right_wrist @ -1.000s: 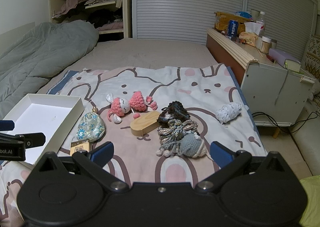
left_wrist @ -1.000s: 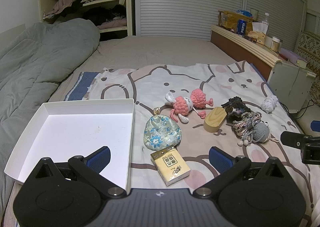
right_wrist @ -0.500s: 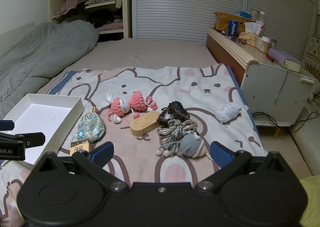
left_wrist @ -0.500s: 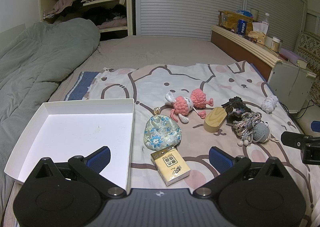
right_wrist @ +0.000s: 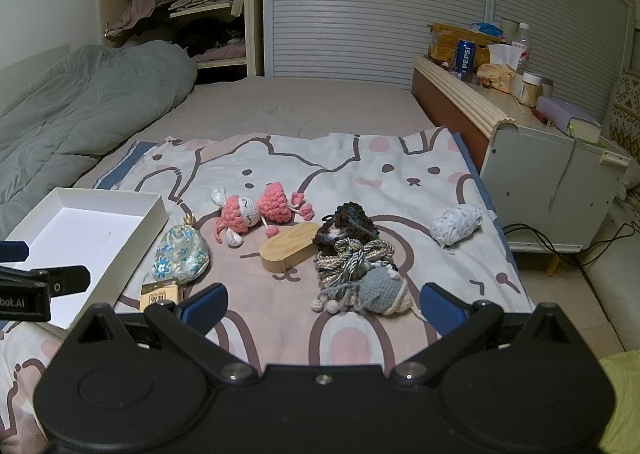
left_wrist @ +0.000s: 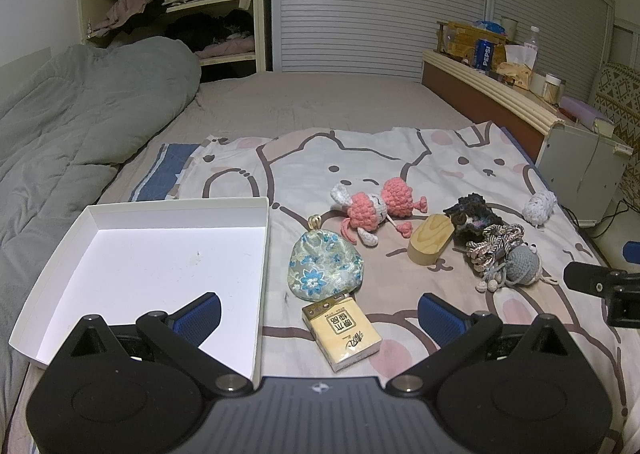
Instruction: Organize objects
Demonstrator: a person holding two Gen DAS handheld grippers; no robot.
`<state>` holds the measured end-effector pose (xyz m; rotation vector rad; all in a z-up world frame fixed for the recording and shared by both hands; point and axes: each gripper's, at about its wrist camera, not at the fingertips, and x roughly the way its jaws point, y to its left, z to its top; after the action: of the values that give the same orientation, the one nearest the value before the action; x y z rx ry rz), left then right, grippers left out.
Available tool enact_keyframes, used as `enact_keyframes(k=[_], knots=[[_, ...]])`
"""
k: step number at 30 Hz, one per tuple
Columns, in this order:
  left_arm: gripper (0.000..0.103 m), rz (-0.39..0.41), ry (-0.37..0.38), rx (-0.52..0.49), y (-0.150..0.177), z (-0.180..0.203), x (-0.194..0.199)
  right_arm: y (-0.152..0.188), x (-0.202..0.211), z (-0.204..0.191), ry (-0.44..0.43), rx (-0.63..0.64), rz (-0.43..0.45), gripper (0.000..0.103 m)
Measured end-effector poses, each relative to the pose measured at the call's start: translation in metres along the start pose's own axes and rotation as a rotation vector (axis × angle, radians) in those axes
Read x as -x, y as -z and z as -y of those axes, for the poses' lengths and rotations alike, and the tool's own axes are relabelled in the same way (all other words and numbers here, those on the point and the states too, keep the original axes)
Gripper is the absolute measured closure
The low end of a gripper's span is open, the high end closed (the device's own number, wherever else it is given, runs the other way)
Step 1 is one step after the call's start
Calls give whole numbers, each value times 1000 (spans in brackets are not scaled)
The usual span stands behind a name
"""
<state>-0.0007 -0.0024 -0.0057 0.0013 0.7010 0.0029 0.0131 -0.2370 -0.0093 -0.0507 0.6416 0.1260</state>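
Note:
Small objects lie on a cartoon-print sheet on the bed: a yellow tissue pack [left_wrist: 341, 331], a floral pouch [left_wrist: 325, 270], a pink crochet doll [left_wrist: 374, 209], a wooden oval block [left_wrist: 430, 240], a dark crochet piece [left_wrist: 472, 215], a braided cord bundle [left_wrist: 496, 248], a grey crochet toy [left_wrist: 522, 266] and a white yarn ball [left_wrist: 540, 205]. A white empty box [left_wrist: 100, 213] lies at the left. My left gripper [left_wrist: 319, 314] is open and empty above the tissue pack. My right gripper [right_wrist: 324, 304] is open and empty just before the grey toy [right_wrist: 384, 290] and cords [right_wrist: 352, 258].
A grey duvet [left_wrist: 80, 113] fills the left of the bed. A headboard shelf [right_wrist: 464, 97] at the right holds a Pepsi can [right_wrist: 464, 55], bottles and boxes. A white cabinet [right_wrist: 552, 177] stands beside the bed. A clothes shelf [left_wrist: 180, 13] is at the back.

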Motion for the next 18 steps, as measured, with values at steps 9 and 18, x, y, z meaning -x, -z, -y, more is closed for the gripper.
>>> enact_keyframes(k=[9,18], knots=[[0,23,2,21,1,-1,-4,-9,0,12,11,-19,27,0],[0,37,13,11,0,9,-22,-25,-20,30,36,-38,64,0]])
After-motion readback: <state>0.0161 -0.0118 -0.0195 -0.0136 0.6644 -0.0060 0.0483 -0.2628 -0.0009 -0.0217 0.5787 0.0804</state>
